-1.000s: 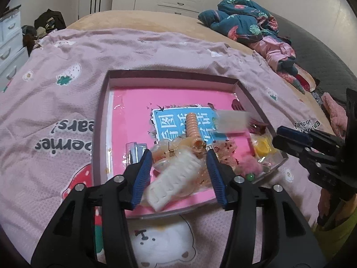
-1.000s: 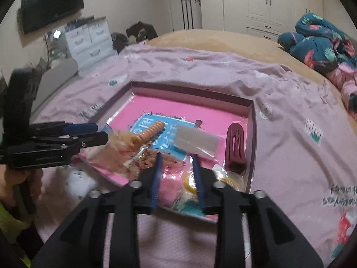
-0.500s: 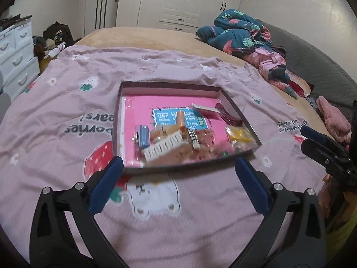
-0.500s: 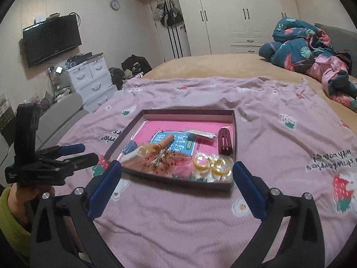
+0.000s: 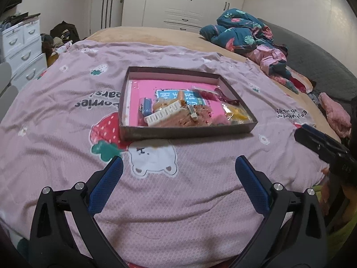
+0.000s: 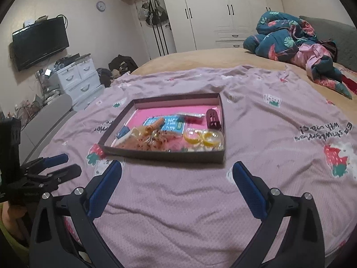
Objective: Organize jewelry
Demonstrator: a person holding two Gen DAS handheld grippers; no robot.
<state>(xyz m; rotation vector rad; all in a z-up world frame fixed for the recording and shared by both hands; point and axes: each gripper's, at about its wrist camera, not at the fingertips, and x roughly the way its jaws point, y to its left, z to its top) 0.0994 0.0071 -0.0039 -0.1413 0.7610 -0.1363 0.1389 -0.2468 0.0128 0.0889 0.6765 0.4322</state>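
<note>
Pink-lined tray: shallow dark-walled box on the bedspread, landmark for all entries below.
White hair comb: inside the tray, at its near wall, left of centre in the left wrist view.
Blue clip: in the tray, just beside the comb on the tray's left side.
Yellow rings in a clear bag: in the tray's near right corner.
Dark red hair claw clip: in the tray, along its right wall.
Blue card: flat on the tray floor, mid-tray.
Left claw: fingers spread wide apart, holding nothing, over the bedspread well short of the tray's near wall.
Right claw: fingers spread wide apart, holding nothing, near the tray's near wall.
</note>
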